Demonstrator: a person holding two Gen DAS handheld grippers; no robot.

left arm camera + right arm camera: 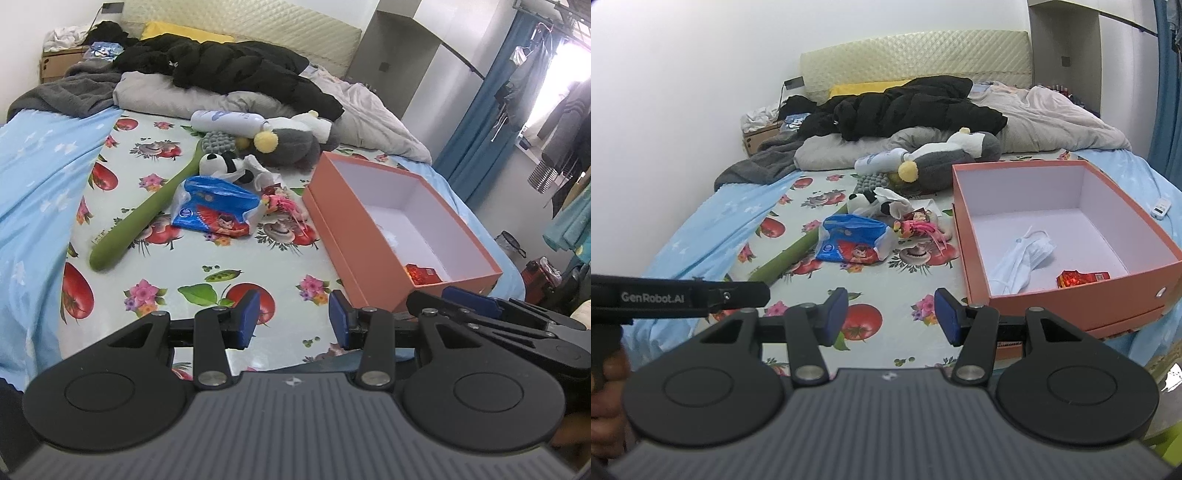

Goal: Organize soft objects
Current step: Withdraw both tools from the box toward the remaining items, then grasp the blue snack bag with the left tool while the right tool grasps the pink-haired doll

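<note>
Together we held both tools low over the near end of the bed, whose sheet was printed with tomatoes and flowers. Our left gripper had its blue pads spread apart with nothing between them, only the sheet showing through the gap. Our right gripper stood the same way, parted and empty, just beside the near corner of the orange box; in the left wrist view that right tool lay at the lower right, in front of the box.

Inside the open box we saw a white face mask on the floor of it and a small red packet near the front wall, the two lying apart. The soft things were heaped farther up the bed, left of the box: a black-and-white plush dog, a grey plush toy with a yellow pompom, and a pink doll lying close to the box's far left corner. A blue plastic bag sat in front of the dog, touching a long green stick that ran diagonally toward us. A white bottle lay on its side behind the heap, against the grey toy. Beyond it we saw a black jacket sprawled over crumpled bedding near the headboard.
</note>
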